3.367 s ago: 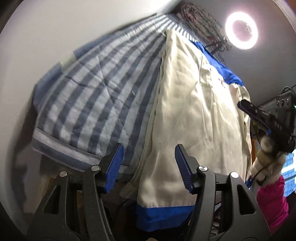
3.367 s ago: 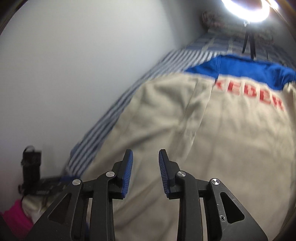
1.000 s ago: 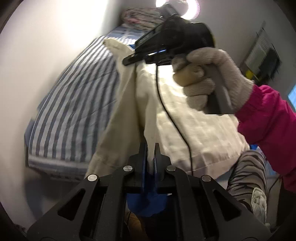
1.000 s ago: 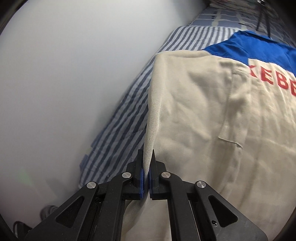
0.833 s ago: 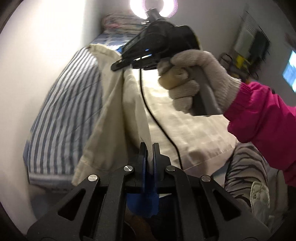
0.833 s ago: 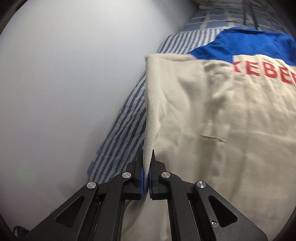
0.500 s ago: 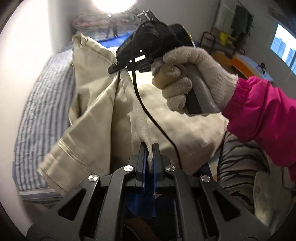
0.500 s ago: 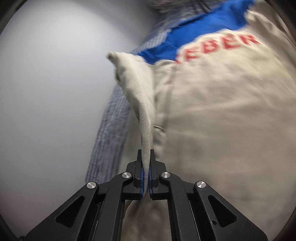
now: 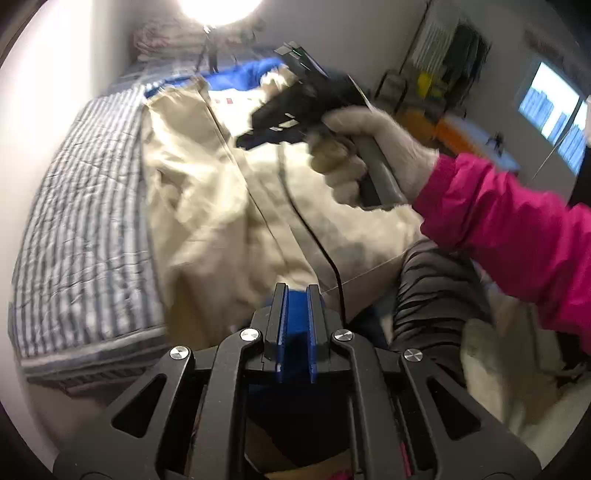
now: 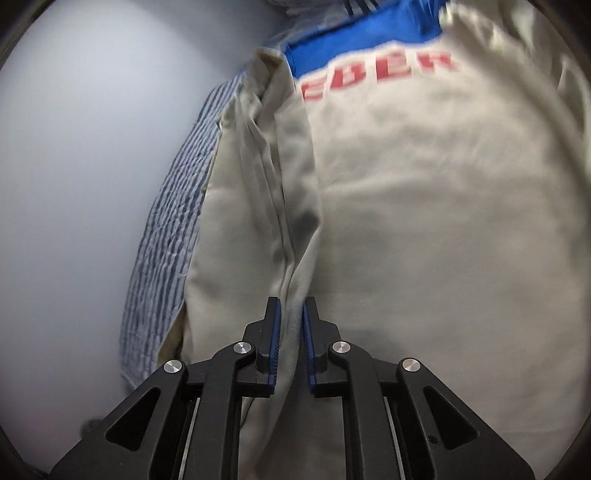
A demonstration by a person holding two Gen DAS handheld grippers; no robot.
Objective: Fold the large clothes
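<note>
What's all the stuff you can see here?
Jacket: one, beige with a blue top and red letters, lying on the bed.
Bed cover: one, blue and white stripes, under the jacket.
Lamp: one, bright white, past the bed's far end.
Sleeve: one, pink, right arm.
Right hand: cream glove, over the jacket.
Left tongs: black, blue pads, slightly parted.
Right tongs: black, slightly parted, jacket fold between.

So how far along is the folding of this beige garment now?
Done: one long side panel of the beige garment lies turned over onto its body. In hand: the right gripper, jaws parted, straddles that fold; the left gripper is open near the hem. Left: probably the other side and crosswise folds.
</note>
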